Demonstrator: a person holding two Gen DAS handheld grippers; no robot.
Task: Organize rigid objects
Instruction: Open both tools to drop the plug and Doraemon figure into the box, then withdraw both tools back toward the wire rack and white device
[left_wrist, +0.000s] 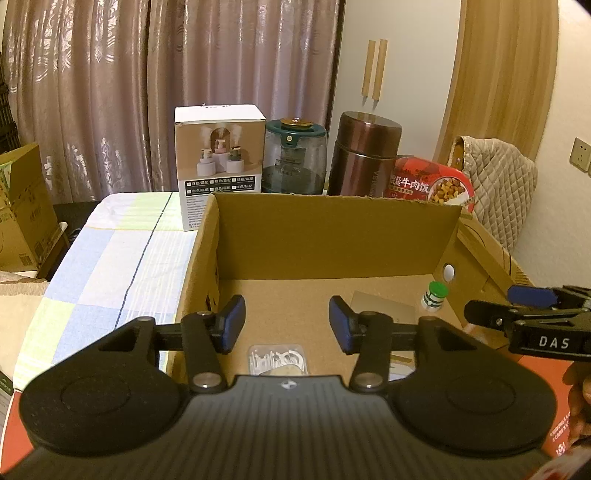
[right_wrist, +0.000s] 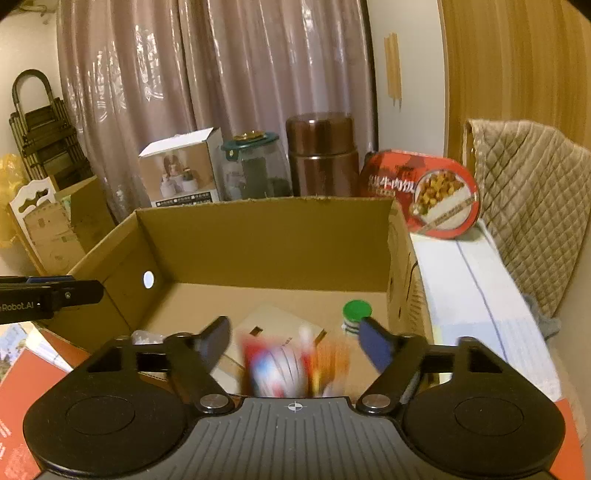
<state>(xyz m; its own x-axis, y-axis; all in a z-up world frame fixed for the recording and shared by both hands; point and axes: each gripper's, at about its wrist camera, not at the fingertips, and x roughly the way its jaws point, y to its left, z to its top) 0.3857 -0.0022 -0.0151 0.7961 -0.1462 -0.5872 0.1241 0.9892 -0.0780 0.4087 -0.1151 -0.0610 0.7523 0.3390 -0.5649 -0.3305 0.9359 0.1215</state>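
Note:
An open cardboard box sits on the table. Inside lie a small green-capped bottle, a flat tan card and a clear plastic packet. My left gripper is open and empty above the box's near edge. My right gripper is open; a blurred red, white and orange object shows between and below its fingers, apart from them. The right gripper also shows at the right of the left wrist view.
Behind the box stand a white humidifier carton, a green-lidded glass jar, a brown metal canister and a red beef-rice meal tub. A quilted chair back is at right. A checked cloth covers the table.

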